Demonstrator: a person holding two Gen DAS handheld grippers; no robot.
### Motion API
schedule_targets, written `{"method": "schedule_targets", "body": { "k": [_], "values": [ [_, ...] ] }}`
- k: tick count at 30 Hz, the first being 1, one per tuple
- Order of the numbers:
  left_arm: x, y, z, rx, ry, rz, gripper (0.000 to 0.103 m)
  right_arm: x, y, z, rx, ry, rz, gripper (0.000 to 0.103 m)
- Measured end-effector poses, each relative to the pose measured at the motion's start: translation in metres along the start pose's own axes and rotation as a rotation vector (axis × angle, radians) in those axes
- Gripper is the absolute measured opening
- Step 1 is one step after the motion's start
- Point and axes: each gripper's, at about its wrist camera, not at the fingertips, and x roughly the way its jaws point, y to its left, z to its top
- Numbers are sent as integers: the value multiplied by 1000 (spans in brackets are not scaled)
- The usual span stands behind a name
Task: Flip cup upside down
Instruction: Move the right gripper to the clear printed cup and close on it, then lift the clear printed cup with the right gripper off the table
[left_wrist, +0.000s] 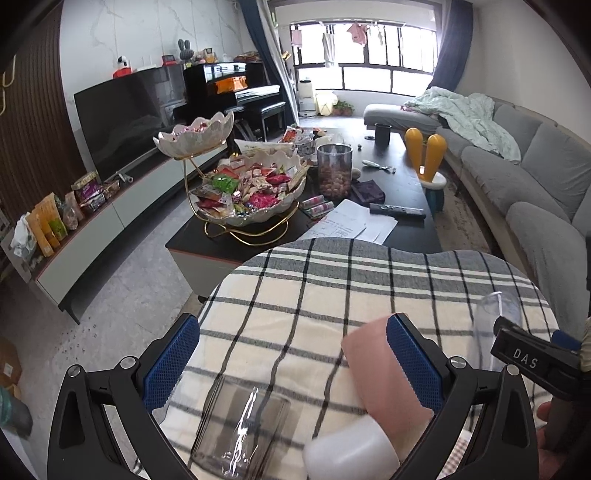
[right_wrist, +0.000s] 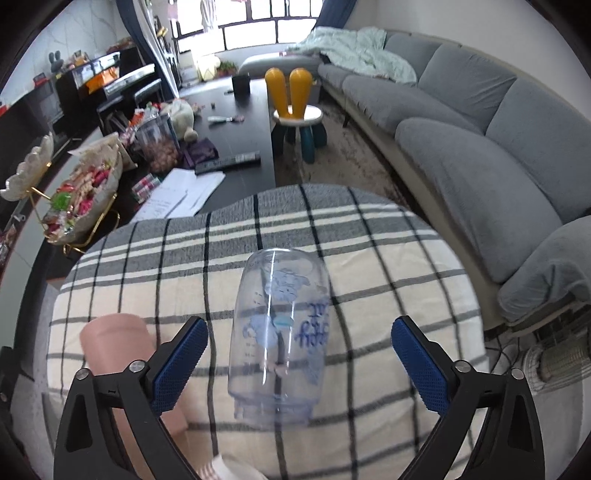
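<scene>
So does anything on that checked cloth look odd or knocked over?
Yes: the clear printed cup stands mouth down, its blue lettering upside down, between the open right tool. The pink cup seems tipped over beside a white one. No spill shows.

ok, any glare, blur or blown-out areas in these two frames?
Left wrist view: window overexposed, a bright glare streak on the smoked clear cup, heavy fisheye bending at the edges. Right wrist view: window blown out too, the printed clear cup looks slightly smeared, the sofa at the rim is soft.
</scene>
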Motion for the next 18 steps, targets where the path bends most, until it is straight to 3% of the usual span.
{"method": "schedule_targets", "body": {
  "k": [10,16,18],
  "values": [
    [35,-1,6,-2,43,-20,103,32,9,7,5,55,-10,88],
    [46,1,5,-16,65,-19,103,50,12,7,16,94,6,74],
    [48,3,3,-33,73,-26,103,51,12,8,13,90,7,73]
  ]
}}
